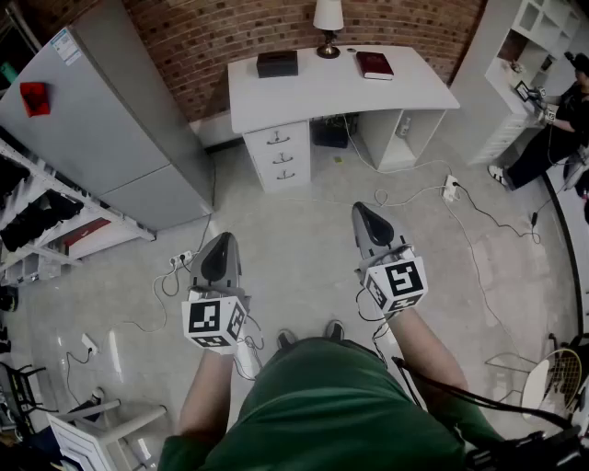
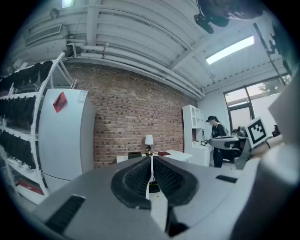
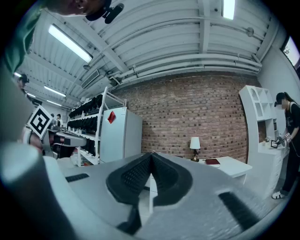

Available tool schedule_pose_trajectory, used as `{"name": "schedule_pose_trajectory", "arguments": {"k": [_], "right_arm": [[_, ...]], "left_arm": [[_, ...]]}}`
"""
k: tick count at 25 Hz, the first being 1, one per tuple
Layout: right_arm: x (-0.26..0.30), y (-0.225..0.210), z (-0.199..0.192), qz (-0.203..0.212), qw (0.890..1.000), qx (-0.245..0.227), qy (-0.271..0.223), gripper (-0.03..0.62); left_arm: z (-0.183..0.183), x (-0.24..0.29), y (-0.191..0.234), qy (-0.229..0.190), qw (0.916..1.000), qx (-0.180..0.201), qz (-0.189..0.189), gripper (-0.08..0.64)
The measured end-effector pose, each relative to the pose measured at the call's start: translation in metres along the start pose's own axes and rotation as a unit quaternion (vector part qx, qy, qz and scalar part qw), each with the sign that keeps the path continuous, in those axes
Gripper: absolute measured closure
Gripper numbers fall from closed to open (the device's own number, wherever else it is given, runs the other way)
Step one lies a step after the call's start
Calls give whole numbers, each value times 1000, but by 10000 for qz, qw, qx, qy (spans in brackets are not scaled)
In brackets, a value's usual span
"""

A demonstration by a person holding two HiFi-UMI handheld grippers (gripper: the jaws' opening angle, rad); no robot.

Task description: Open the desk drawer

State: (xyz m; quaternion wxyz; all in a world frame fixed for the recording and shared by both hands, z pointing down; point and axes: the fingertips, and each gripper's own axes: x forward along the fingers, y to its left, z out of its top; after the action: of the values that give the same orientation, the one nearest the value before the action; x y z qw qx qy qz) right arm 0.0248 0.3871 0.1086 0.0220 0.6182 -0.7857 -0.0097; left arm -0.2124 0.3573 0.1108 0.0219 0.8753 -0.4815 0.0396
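A white desk (image 1: 322, 92) stands against the brick wall, far ahead of me. Its drawer unit (image 1: 280, 155) has three closed drawers with small dark handles. My left gripper (image 1: 221, 241) is held over the floor at the lower left, shut and holding nothing. My right gripper (image 1: 361, 213) hangs a little further forward on the right, also shut and holding nothing. Both point toward the desk from well short of it. In the left gripper view the desk (image 2: 176, 155) shows small beyond the closed left gripper (image 2: 151, 159); the right gripper view shows the desk (image 3: 232, 165) past the right gripper (image 3: 151, 157).
On the desk are a lamp (image 1: 328, 26), a black box (image 1: 277, 63) and a red book (image 1: 375, 64). A grey fridge (image 1: 101, 129) and shoe racks (image 1: 41, 221) stand left. Cables and a power strip (image 1: 450, 189) lie on the floor. A person (image 1: 560, 120) sits by white shelves right.
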Motion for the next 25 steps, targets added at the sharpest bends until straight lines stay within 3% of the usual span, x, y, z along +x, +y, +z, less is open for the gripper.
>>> {"name": "schedule_pose_trajectory", "arguments": {"k": [7, 11, 16, 25], "right_arm": [[-1, -23, -3, 105, 9999, 24, -15, 592], [-3, -30, -10, 481, 9984, 294, -58, 591], [-14, -50, -20, 692, 9971, 310, -22, 591], [-1, -79, -34, 675, 9964, 501, 95, 591]], "left_arm": [[5, 21, -19, -37, 10000, 47, 49, 549], [5, 30, -33, -46, 9999, 81, 139, 549], [-1, 38, -60, 1, 9998, 77, 210, 549], [-17, 59, -65, 273, 9994, 27, 227, 549]]}}
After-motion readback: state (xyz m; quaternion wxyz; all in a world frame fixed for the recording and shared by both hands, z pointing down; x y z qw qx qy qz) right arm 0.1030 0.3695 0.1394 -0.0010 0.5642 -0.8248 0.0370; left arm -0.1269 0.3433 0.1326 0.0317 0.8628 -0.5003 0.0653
